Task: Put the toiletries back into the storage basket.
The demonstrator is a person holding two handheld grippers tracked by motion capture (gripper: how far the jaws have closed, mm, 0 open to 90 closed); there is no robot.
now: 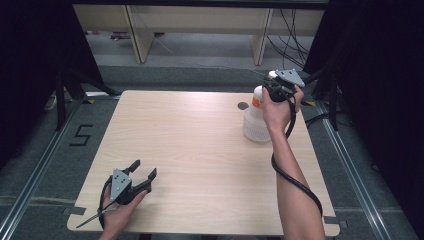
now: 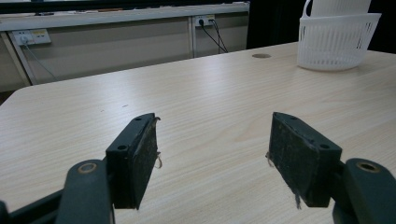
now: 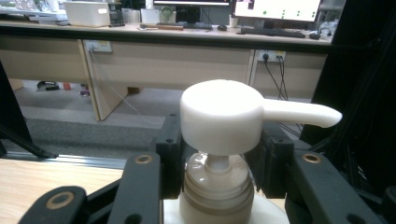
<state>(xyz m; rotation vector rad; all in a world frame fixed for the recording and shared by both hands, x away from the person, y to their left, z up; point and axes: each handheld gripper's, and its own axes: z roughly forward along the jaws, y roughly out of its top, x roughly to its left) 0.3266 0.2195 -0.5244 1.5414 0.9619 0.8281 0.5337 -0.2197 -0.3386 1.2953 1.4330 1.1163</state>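
The bottle (image 1: pixel 257 100) is white, with a white pump head (image 3: pixel 219 122) whose spout points to the right in the right gripper view, a clear ribbed collar under it, and an orange band on the body in the high view. It stands in a white basket (image 1: pixel 254 131) with small slots in its wall, at the far right part of the table (image 1: pixel 200 150). The right gripper (image 3: pixel 218 172) pinches the bottle at the neck: its two black jaws are pressed against the collar from both sides, just below the pump head. The bottom of the bottle is hidden by the basket wall, so I cannot tell if it touches the basket floor.

Just beside the basket, toward the table middle, there is a small round hole (image 1: pixel 243 105) in the wood. Beyond the right gripper are the floor, a long desk (image 3: pixel 163 51) with monitors, and dark curtains.

The left gripper (image 1: pixel 145 172) is well apart from the bottle, at the near left part of the table. Its jaws are spread wide with only bare wood between them, and its pads (image 2: pixel 144 158) look worn at the edges. Far ahead of it and to its right stands the basket (image 2: pixel 334 42).

The right hand (image 1: pixel 280 110) holds its gripper high, the forearm reaching up from the near edge, and a black cable (image 1: pixel 295 180) hangs along it. The left hand (image 1: pixel 117 212) lies low by the near edge, gripper pointing forward and to the right.
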